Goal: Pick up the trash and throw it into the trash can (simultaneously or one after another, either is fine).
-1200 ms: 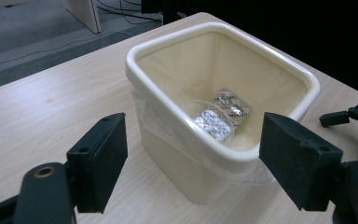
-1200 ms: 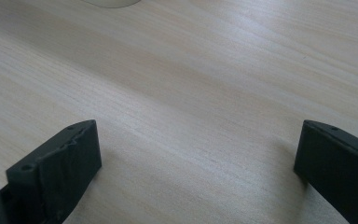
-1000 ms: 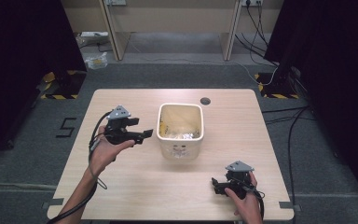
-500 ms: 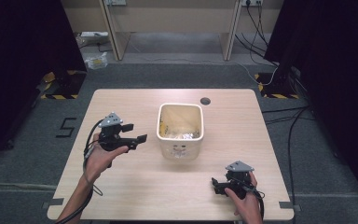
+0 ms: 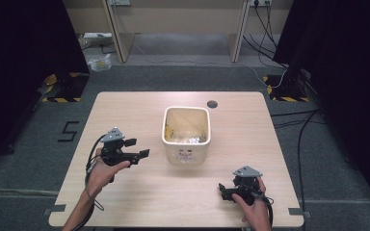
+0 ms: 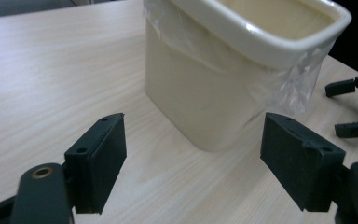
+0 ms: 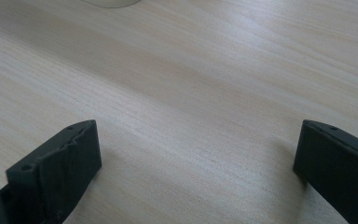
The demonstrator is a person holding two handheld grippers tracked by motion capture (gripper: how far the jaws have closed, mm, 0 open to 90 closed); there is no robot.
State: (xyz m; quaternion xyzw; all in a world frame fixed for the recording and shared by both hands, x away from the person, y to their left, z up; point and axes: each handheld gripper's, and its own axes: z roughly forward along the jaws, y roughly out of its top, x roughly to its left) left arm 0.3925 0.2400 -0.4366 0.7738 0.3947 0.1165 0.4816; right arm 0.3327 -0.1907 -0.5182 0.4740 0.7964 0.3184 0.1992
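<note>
Grippers sit on either side of the cream bin (image 5: 186,136), both with jaws spread wide and empty. Nearest the person, the right gripper (image 5: 225,191) rests low at about five o'clock on the worktop (image 5: 125,110), close to the near edge, held by the right hand (image 5: 253,207). Its jaws point toward nine o'clock, across bare wood. In the right gripper view the two black fingers (image 7: 56,168) stand far apart just over the pale wood grain, with nothing between them; a sliver of the bin's base (image 7: 112,2) shows at the top edge, well apart from the jaws.

Farther in, the left gripper (image 5: 137,150) is held by the left hand (image 5: 103,171) at about eight o'clock on the worktop, above the surface. Its jaws point toward three o'clock, straight at the bin, which stands near it but apart, with a clear gap. In the left gripper view the bin (image 6: 223,74) rises between and beyond the widely parted fingers (image 6: 98,163), its rim wrapped by a clear plastic liner (image 6: 303,79) that hangs over the outside wall. The right gripper's jaw tips show at the far right of that view.

The bin stands upright near the worktop's middle, slightly toward twelve o'clock, with crumpled silvery material (image 5: 192,139) inside. Beyond it, at about one o'clock, a small dark round hole (image 5: 212,103) sits near the far edge.
</note>
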